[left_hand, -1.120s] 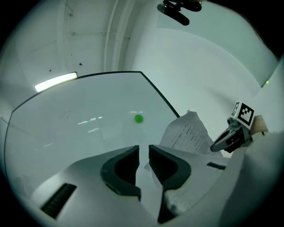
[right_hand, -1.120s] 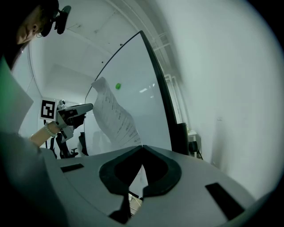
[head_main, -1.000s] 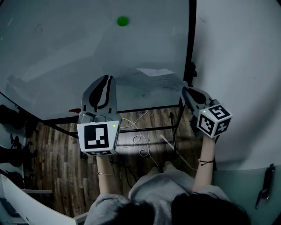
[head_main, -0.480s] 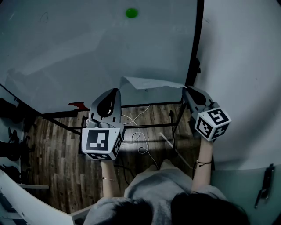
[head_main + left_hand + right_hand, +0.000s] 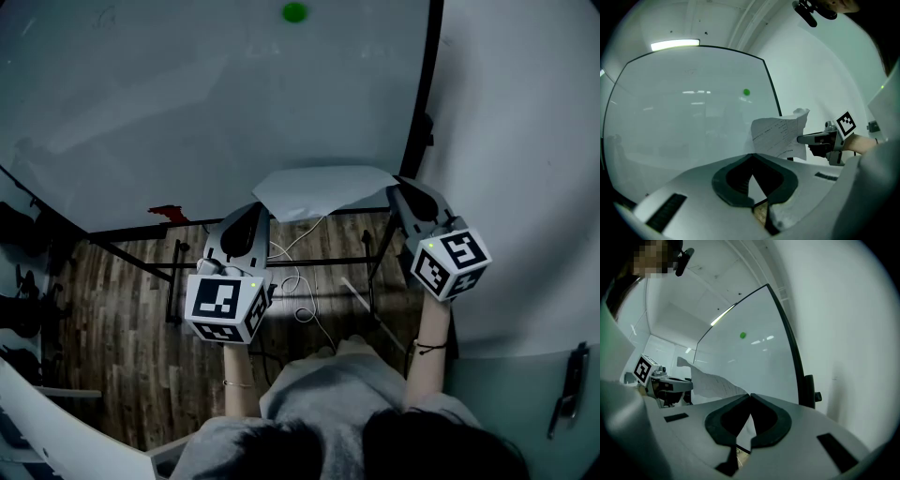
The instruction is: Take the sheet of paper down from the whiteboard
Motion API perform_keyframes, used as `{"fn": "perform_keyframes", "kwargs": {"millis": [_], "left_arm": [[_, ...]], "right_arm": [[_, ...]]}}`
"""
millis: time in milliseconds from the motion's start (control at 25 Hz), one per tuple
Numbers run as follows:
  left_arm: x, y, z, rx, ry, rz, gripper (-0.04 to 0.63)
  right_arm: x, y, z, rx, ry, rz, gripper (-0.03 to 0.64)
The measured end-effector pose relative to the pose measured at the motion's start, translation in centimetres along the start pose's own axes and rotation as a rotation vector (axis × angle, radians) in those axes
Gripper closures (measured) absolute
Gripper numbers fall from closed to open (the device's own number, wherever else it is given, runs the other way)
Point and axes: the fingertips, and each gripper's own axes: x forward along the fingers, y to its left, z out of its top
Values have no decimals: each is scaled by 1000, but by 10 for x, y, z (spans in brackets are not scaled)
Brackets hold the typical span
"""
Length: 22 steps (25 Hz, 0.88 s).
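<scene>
The sheet of paper [image 5: 319, 190] is off the whiteboard [image 5: 187, 103] and spans level between my two grippers, sagging a little. My left gripper [image 5: 256, 212] is shut on its left corner, and the right gripper [image 5: 397, 188] is shut on its right corner. In the left gripper view the printed sheet [image 5: 780, 136] runs from my jaw tips [image 5: 751, 155] across to the right gripper [image 5: 819, 139]. From the right gripper view, the paper [image 5: 712, 384] leads off my shut jaws [image 5: 750, 395] toward the left gripper [image 5: 670, 385].
A green magnet [image 5: 294, 12] stays high on the board. The board's black frame edge [image 5: 427, 103] stands next to a white wall [image 5: 525, 141]. Below are the stand's bars [image 5: 309, 262], loose cables [image 5: 305, 305] on the wooden floor, and a red item [image 5: 167, 214].
The paper lay flat on the board, then peeled away and now hangs between both grippers. My left gripper came down and its open jaws shut on the left corner.
</scene>
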Motion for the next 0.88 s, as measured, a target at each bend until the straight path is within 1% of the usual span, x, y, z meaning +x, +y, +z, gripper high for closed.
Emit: {"fn": "perform_keyframes", "kwargs": {"millis": [160,480,880], "left_arm": [[-7,-3,-14,-18,25,-8,591],[-22,-12,-47,-35,57,-23,591],[-29,-9,-53,-44,70,-36,591]], "right_arm": [[-4,3,0,3,-8,-5,615],[-14,13,-17,7,-37,-4,615],[-12,22,-10,3,-57,-18,616]]}}
